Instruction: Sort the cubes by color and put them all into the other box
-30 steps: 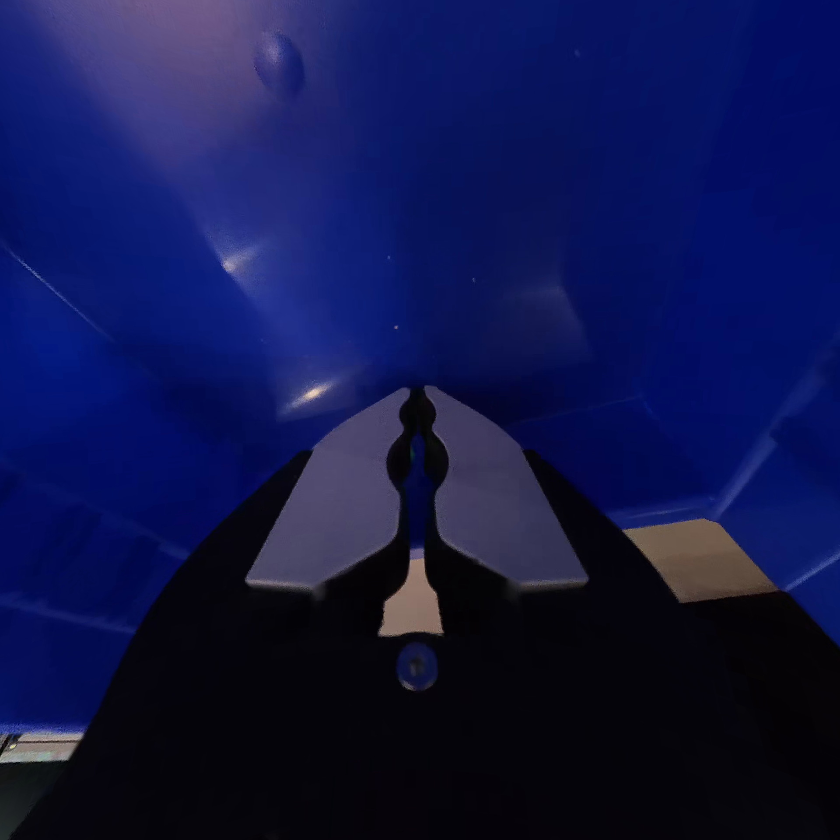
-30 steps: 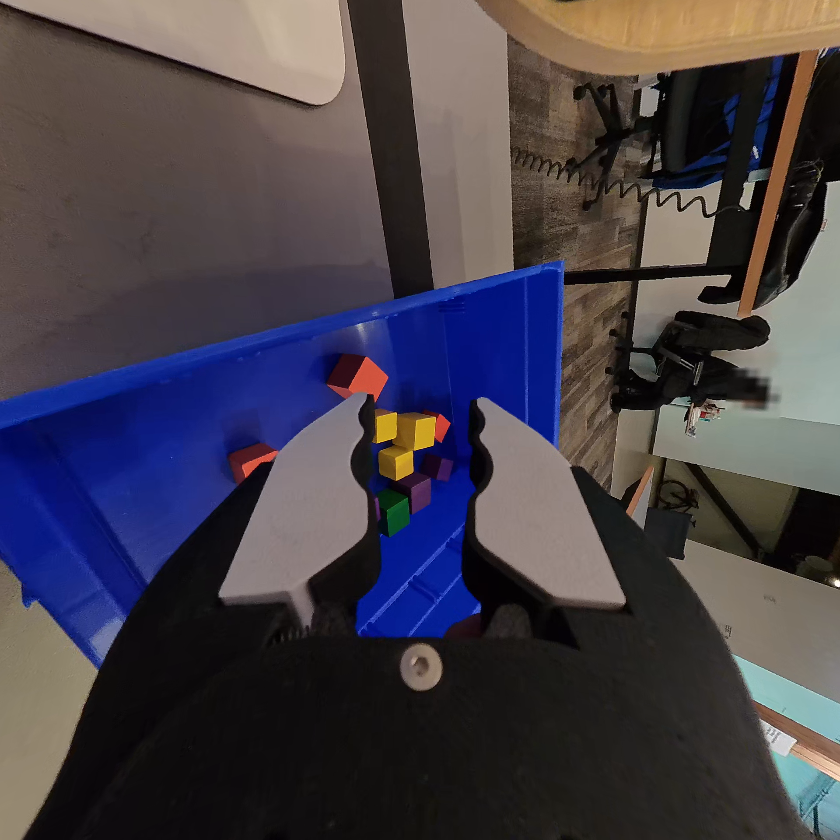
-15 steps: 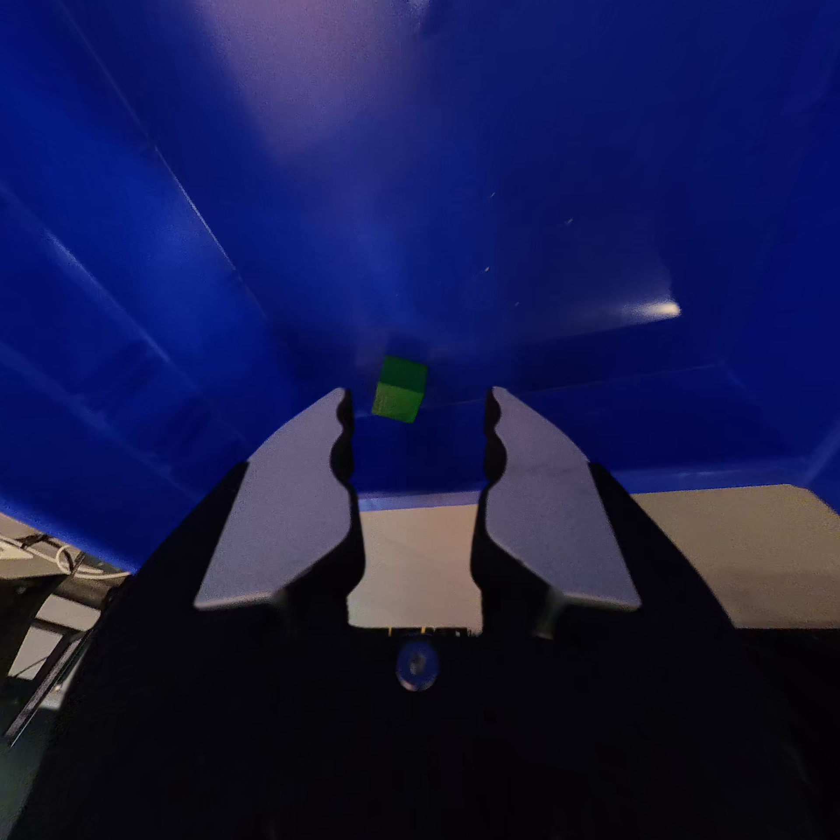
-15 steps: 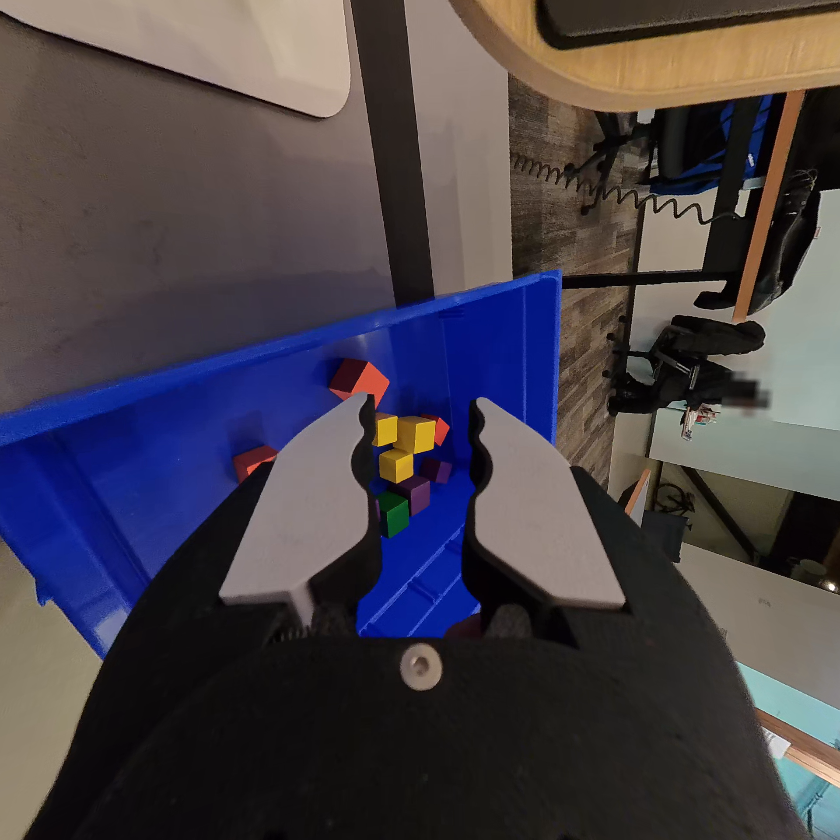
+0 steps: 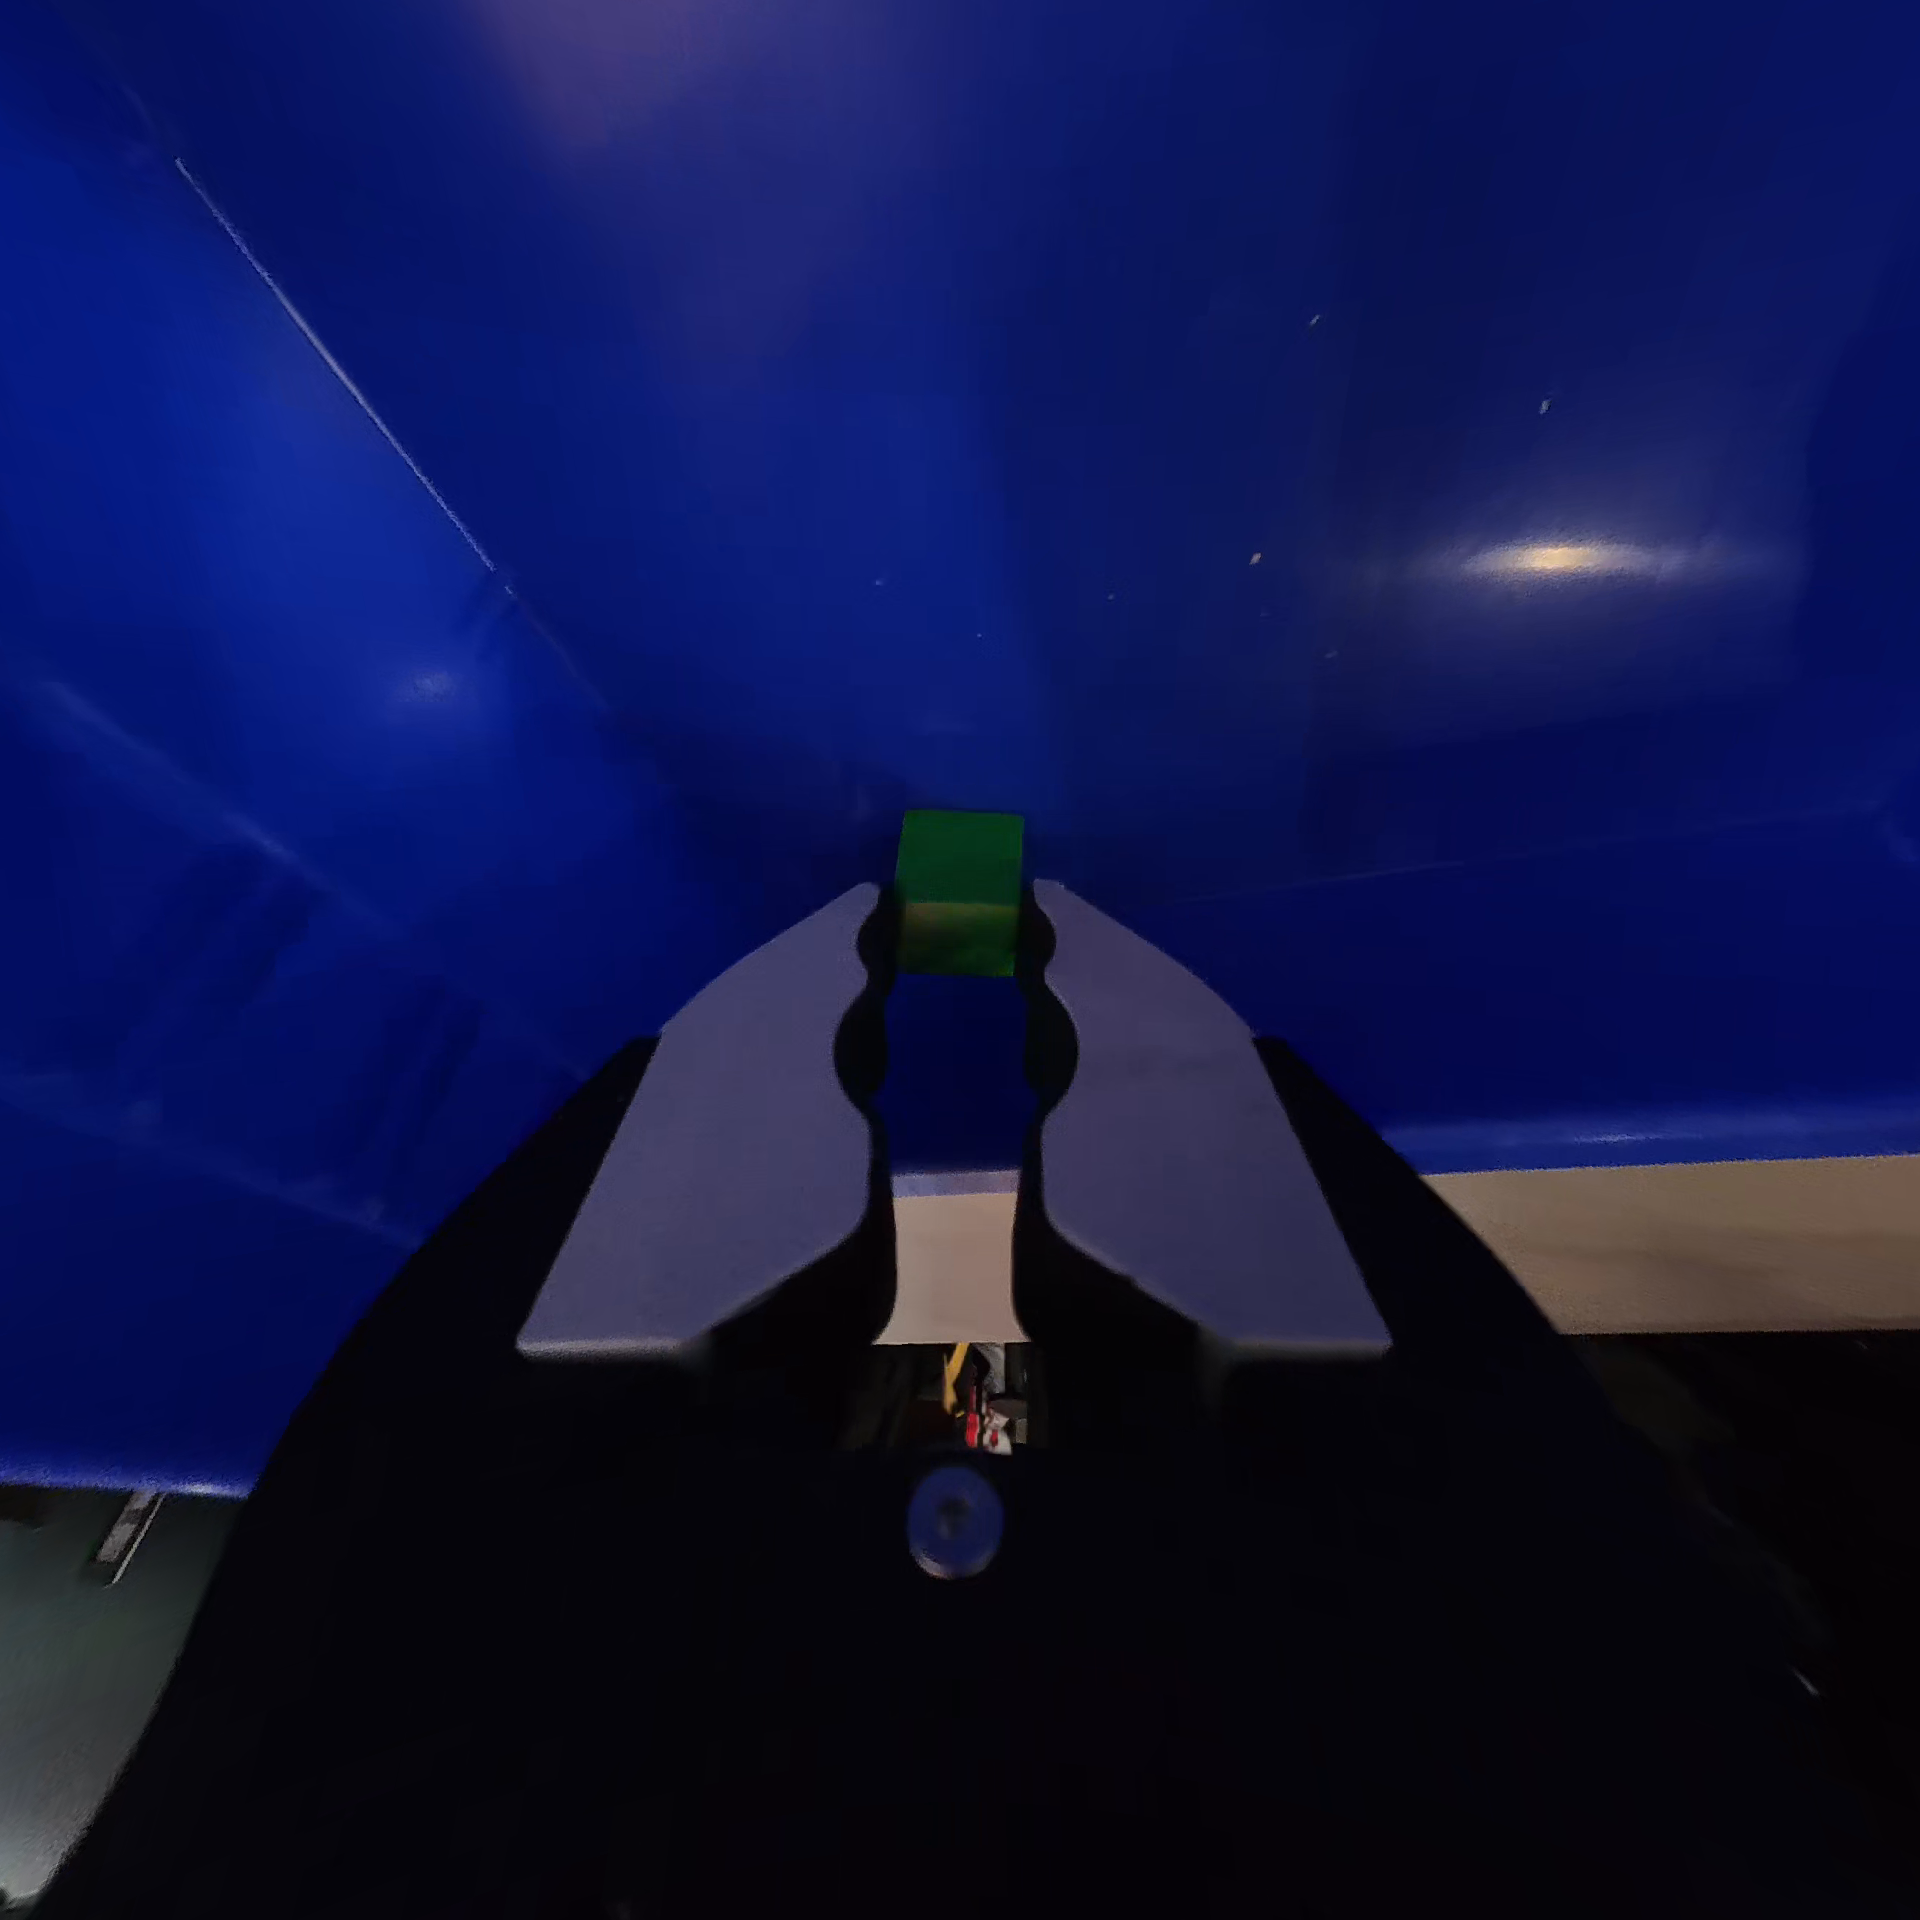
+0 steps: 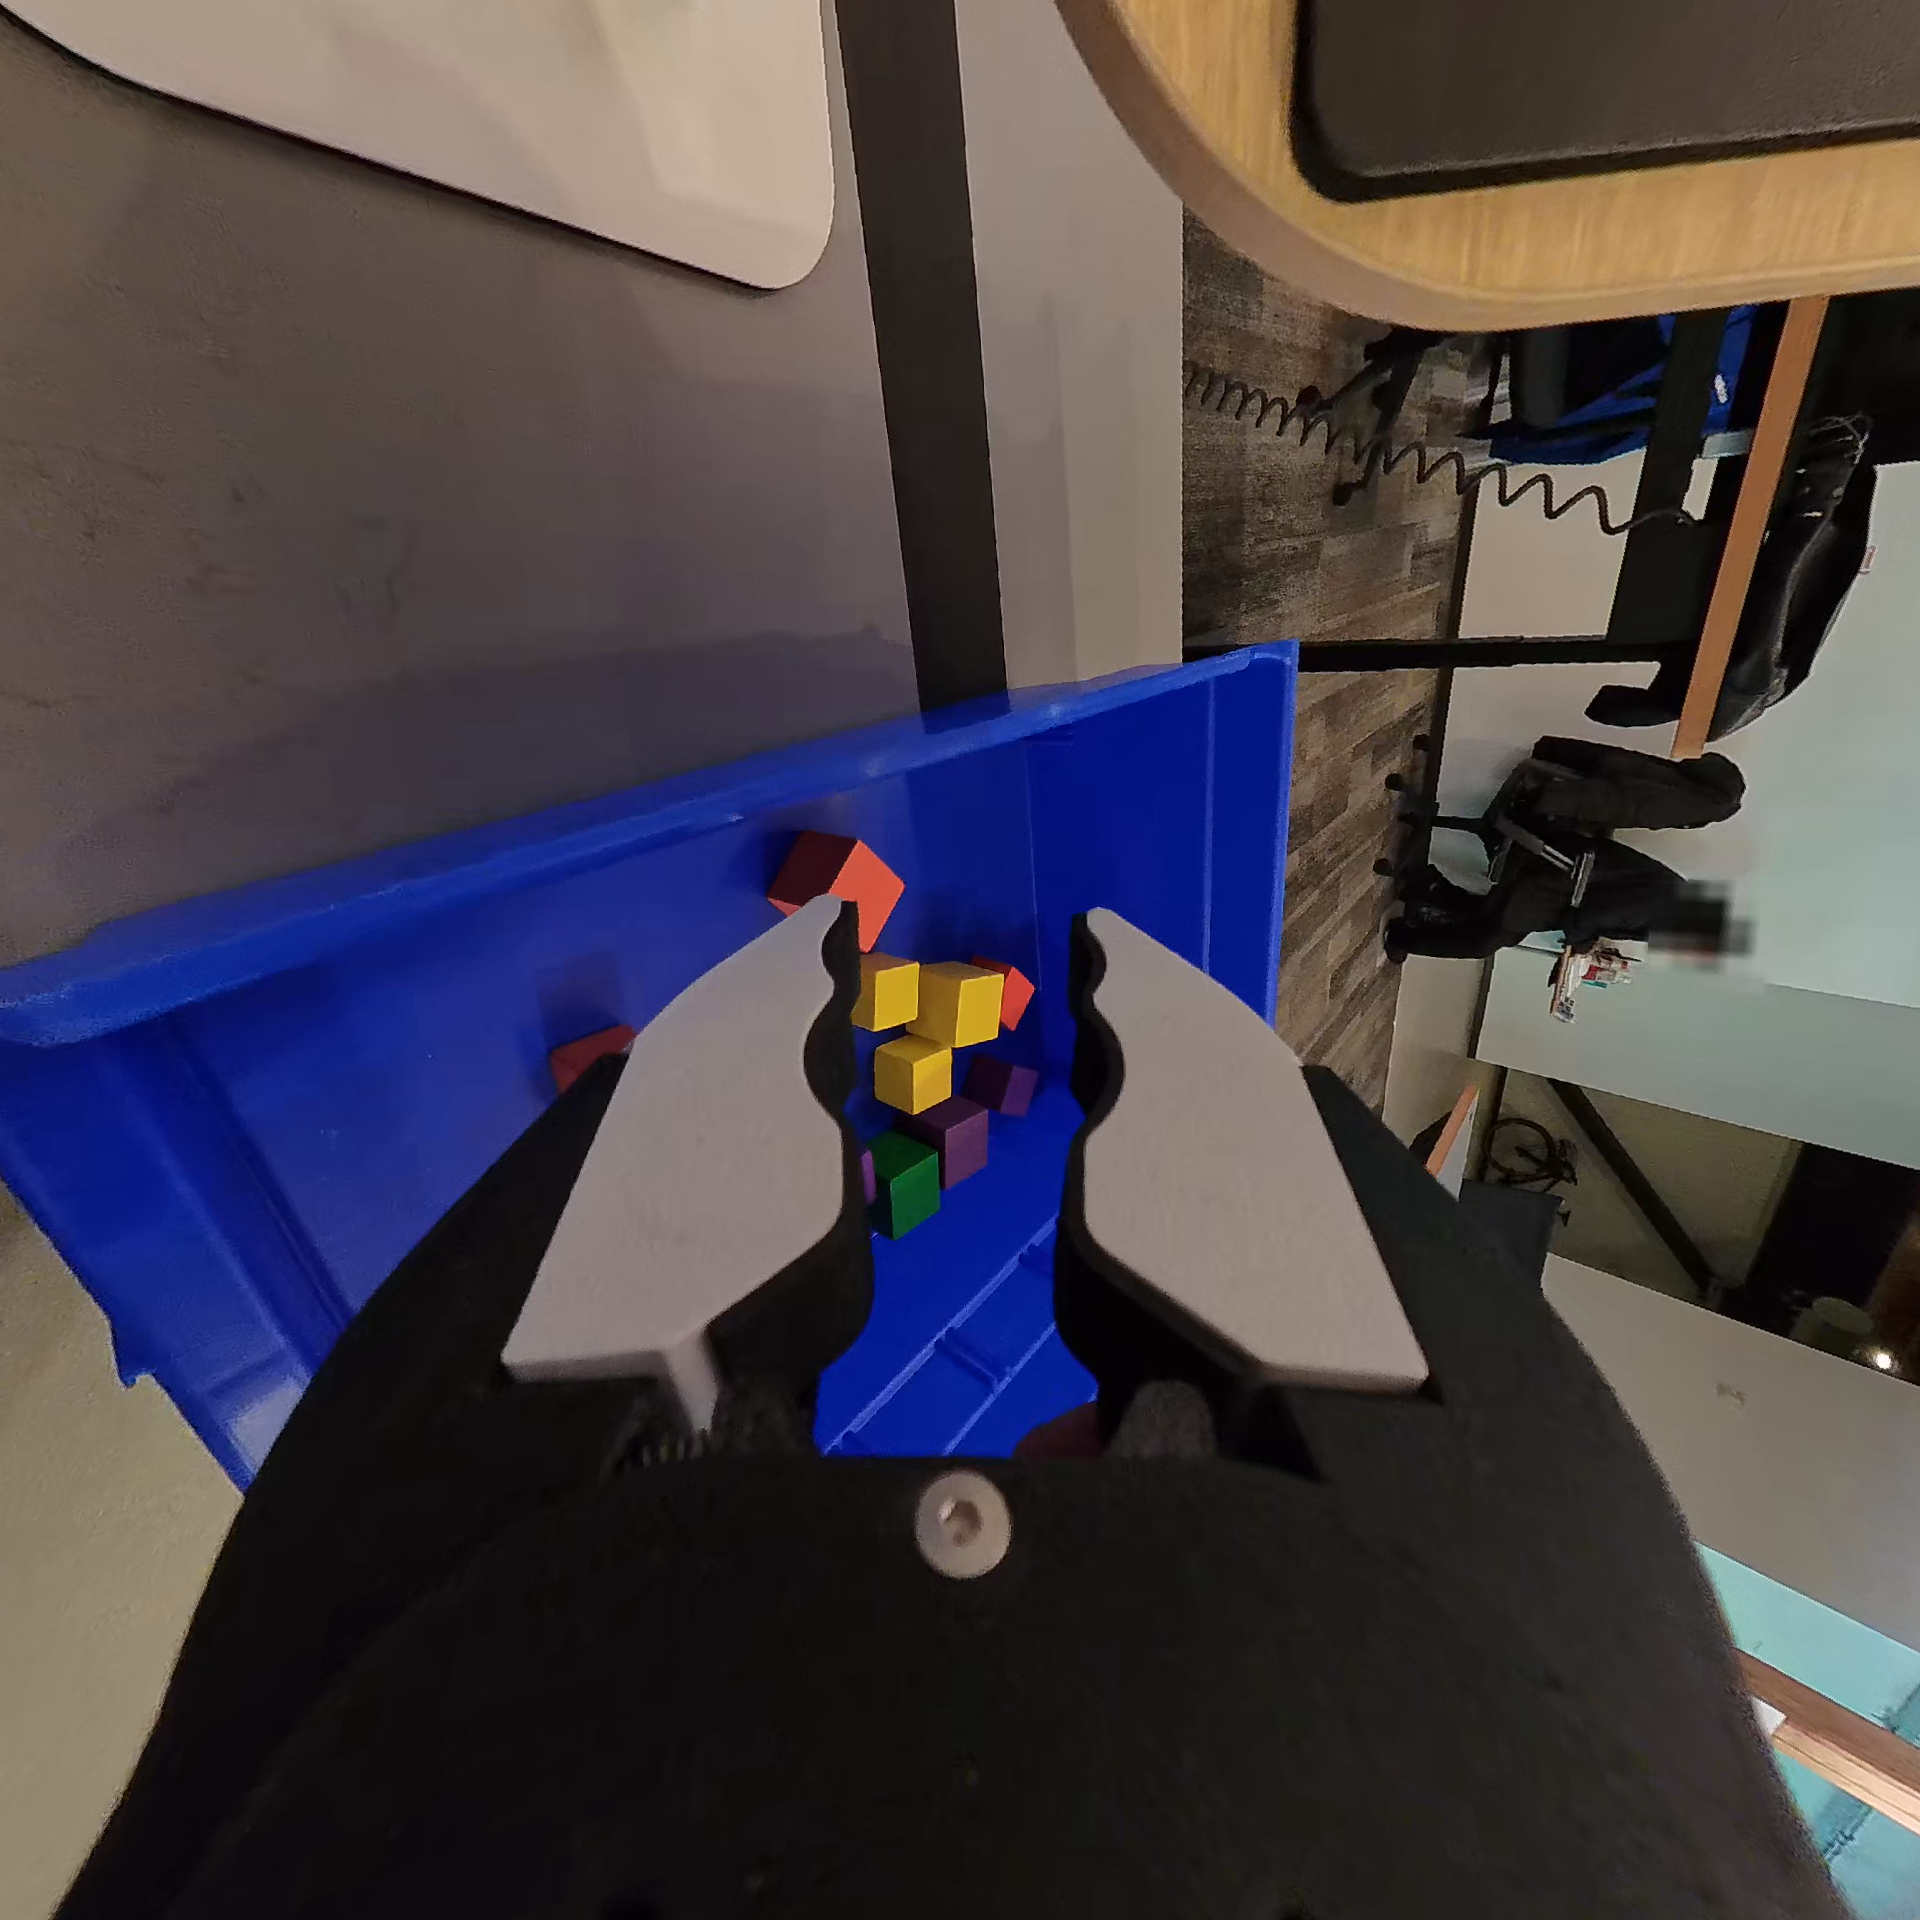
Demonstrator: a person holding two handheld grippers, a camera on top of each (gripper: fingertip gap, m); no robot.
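Cubes in red, yellow, purple and green are heaped in a corner of the blue box, nothing blocking them, just ahead of the right claw, which gapes wide and empty. Left claw is pinched on a green cube at its tips, inside another blue bin. Box sits on a grey desk; office floor and chairs lie beyond.

Three yellow cubes, perhaps three purple.
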